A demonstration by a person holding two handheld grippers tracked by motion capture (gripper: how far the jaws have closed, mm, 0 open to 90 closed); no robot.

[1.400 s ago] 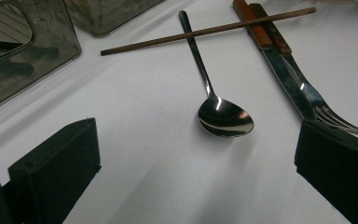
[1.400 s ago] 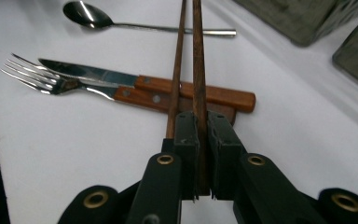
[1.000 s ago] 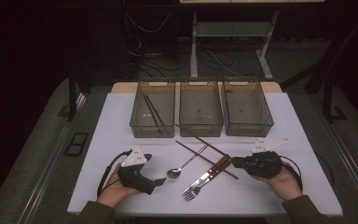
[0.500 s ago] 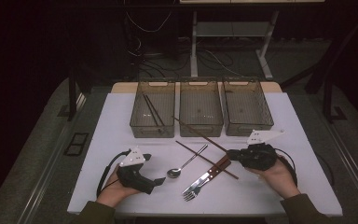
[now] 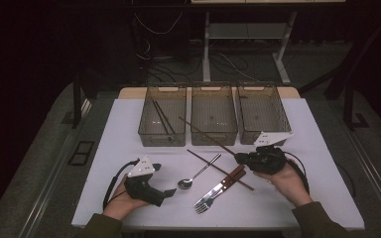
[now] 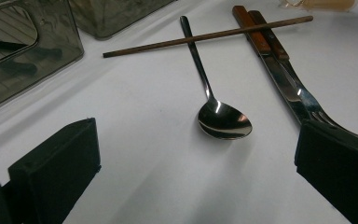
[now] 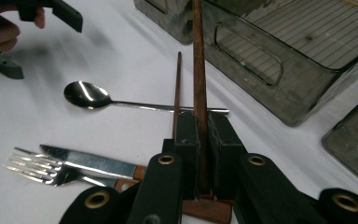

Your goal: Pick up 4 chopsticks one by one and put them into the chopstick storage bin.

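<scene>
Chopstick [image 7: 198, 74] clamped between the pads of the right gripper [image 5: 241, 158], held near one end so the long shaft points away over the table [image 5: 307, 129] toward the bins. In the high view the stick [image 5: 203, 133] slants from the gripper up to the front edge of the middle bin [image 5: 214, 115]; judged: a carry toward the left bin [image 5: 162, 116], where two dark sticks [image 5: 161, 118] already lie, so sorting by kind seems the logic. Right bin [image 5: 259, 113] looks bare.

Second chopstick [image 6: 205, 36] lies flat on the table, crossing over the spoon handle [image 6: 196, 56]; spoon bowl [image 6: 224, 122] faces up. Knife [image 7: 91, 161] and fork [image 7: 46, 171] lie side by side, wooden handles toward the right hand, near the held stick but apart from it.

Left gripper [image 5: 168, 192] rests low on the table, jaws spread wide with nothing between them, aimed at the spoon; judged: parked in wait, next pick probably spoon or loose stick. Risk: the stick's free end catching a bin rim
</scene>
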